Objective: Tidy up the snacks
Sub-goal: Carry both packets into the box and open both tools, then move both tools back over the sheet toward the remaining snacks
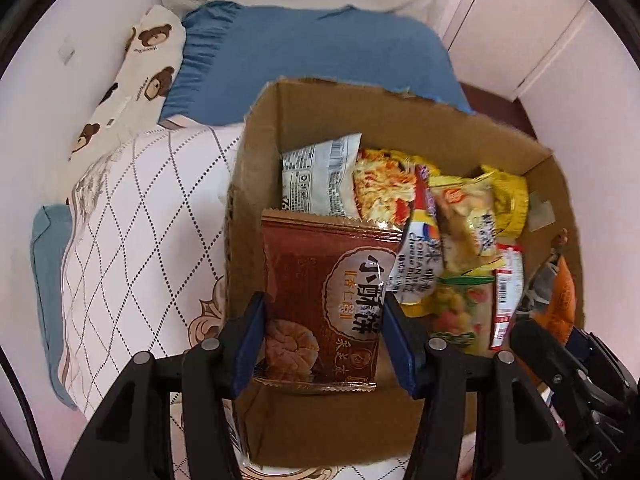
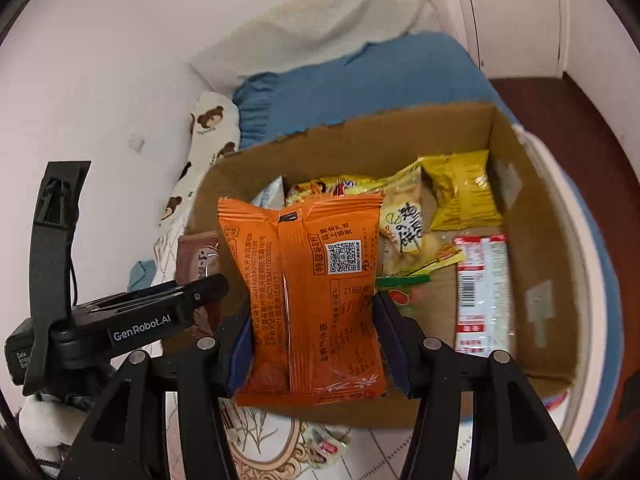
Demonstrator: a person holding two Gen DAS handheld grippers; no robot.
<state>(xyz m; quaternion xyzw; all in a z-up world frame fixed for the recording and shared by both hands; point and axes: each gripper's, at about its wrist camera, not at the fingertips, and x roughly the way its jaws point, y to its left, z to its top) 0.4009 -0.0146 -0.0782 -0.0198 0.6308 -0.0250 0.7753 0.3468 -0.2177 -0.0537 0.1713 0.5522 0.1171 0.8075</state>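
- Left claw (image 1: 324, 336) first: my blue pads are clamped on the two side edges of a flat brown biscuit packet (image 1: 326, 300) — glossy foil, crimped ends, held over the near-left part of the cardboard box (image 1: 256, 168).
- Right claw (image 2: 312, 340) grips a puffy orange packet (image 2: 308, 300) the same way, seam and QR code facing me, above the box's near wall.
- Beyond both claws the box is open-topped, matte brown with ragged torn edges; loose snacks lie inside: a white crinkled pouch (image 1: 320, 176), a yellow foil bag (image 2: 464, 192), a long red-and-white stick pack (image 2: 482, 292).
- From the left wrist I see the quilted diamond-stitched bedding (image 1: 136, 248) left of the claw, plus a sliver of the orange packet at far right.
- Only the right wrist view shows the left claw from the side — black plastic body, white lettering — and a dark red-brown floor (image 2: 592, 168) off to the right.
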